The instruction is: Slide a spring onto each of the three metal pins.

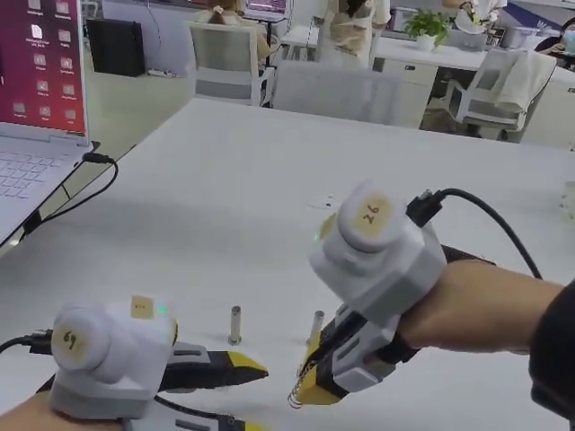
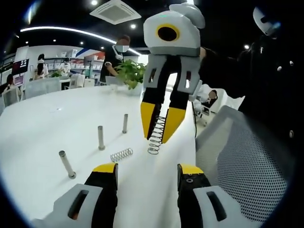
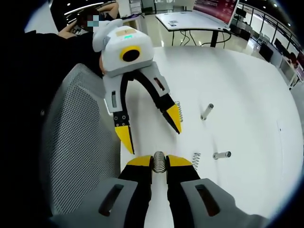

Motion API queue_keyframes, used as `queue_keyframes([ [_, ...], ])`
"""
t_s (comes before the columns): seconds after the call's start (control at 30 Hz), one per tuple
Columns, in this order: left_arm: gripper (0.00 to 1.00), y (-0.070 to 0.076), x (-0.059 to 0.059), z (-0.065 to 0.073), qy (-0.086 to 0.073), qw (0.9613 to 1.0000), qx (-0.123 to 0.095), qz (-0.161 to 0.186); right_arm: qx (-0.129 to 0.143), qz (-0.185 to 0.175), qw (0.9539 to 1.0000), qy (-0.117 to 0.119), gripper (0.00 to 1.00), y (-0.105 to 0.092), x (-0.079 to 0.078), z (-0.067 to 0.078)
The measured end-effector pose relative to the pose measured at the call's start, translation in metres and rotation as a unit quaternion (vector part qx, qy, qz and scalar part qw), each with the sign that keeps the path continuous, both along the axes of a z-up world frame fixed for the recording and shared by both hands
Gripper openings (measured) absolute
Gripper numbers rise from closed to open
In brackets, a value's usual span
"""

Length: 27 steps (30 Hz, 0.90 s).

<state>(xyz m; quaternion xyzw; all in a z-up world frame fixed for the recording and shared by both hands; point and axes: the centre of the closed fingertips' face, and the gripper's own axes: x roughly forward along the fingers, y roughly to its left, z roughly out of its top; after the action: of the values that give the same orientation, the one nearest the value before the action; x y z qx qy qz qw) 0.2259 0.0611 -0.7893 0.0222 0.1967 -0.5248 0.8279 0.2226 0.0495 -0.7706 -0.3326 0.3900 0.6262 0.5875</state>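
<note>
While the right gripper [image 3: 159, 163] pinches a spring [image 2: 156, 135] between its yellow tips, its jaws stand narrow, closed on the coil from both sides. In the left gripper view this held spring hangs below those tips, with its lower end at or just above the white table [image 2: 42, 137]; whether it touches cannot be told.

Facing it, the left gripper [image 2: 147, 170] has its jaws spread wide with nothing between them. The held spring lies ahead of them and apart from both tips.

Upright on the table, in a row leading away from the left gripper, stand the nearest pin [image 2: 66, 164], the middle pin [image 2: 100, 137] and the farthest pin [image 2: 125, 123]. None of the three carries a spring.

A loose spring [image 2: 121, 154] lies on its side between the middle pin and the held spring, touching neither.

At the table's left edge sits an open laptop [image 1: 36, 99] with a black cable [image 1: 83, 192]. A grey mesh chair back [image 2: 242, 156] stands beside the table.
</note>
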Motion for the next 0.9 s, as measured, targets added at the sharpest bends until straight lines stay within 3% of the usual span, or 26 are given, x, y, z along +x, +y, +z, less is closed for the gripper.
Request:
queue_keyframes([
  [0.37, 0.69, 0.019, 0.007, 0.002, -0.008, 0.9986, -0.011, 0.051, 0.001, -0.015, 0.9999, -0.004, 0.09, -0.011, 0.008, 0.003],
  [0.77, 0.76, 0.033, 0.010, 0.001, -0.011, 0.9967, -0.011, 0.080, 0.000, -0.030, 0.9995, -0.013, 0.09, -0.026, 0.020, 0.009],
  [0.9, 0.81, 0.037, 0.011, 0.002, -0.018, 0.9956, -0.014, 0.091, -0.001, -0.039, 0.9991, -0.017, 0.09, -0.034, 0.025, 0.013],
])
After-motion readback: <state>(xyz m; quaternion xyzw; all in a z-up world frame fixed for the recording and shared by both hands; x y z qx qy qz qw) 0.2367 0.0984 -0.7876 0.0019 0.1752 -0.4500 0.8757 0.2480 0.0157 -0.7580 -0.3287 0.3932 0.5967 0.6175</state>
